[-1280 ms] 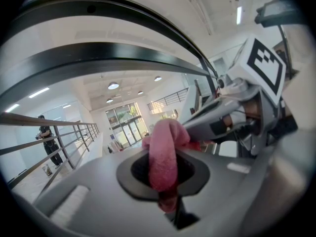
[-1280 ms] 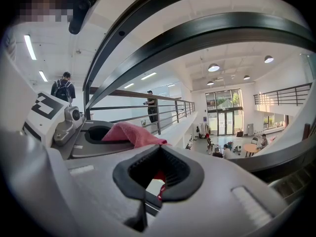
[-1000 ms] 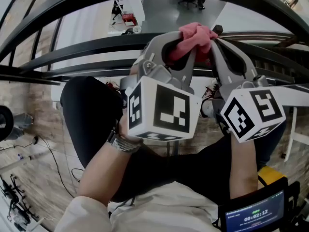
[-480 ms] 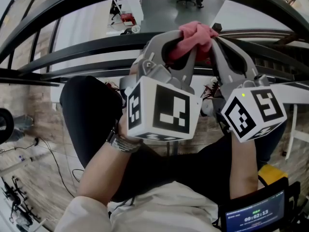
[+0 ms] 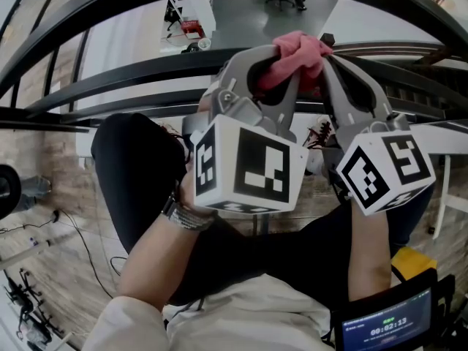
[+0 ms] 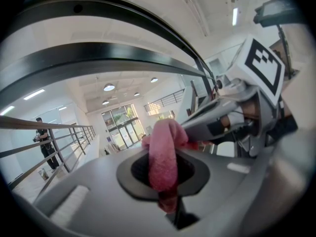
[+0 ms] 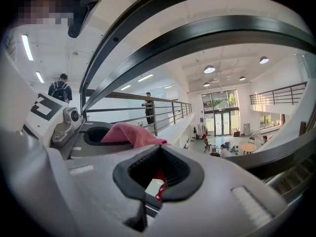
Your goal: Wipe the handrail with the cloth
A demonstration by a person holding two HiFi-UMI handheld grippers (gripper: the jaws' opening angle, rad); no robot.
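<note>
Item: cloth [image 5: 296,55], pink, bunched, held aloft between two grippers, in front of the dark handrail [image 5: 124,79]; no view shows it touching the rail. Left gripper [image 6: 165,181]: jaws closed on a thick fold of the cloth, which runs up through the pads and flops over their tips. Right gripper [image 7: 157,179]: jaws drawn together, with only a red sliver in the gap, seemingly a corner of the same cloth; a thin hold. Hazards, as judged: (1) that thin corner may pull free once the cloth drags along the rail, leaving one gripper to wipe alone. (2) A dropped cloth could go past the rail to the open floor far below, where people sit. (3) The cloth sits as a small wad above the tips, so pressing in at a poor angle would put hard jaw plastic on the rail, not fabric. (4) Two grippers set close together may knock each other.
</note>
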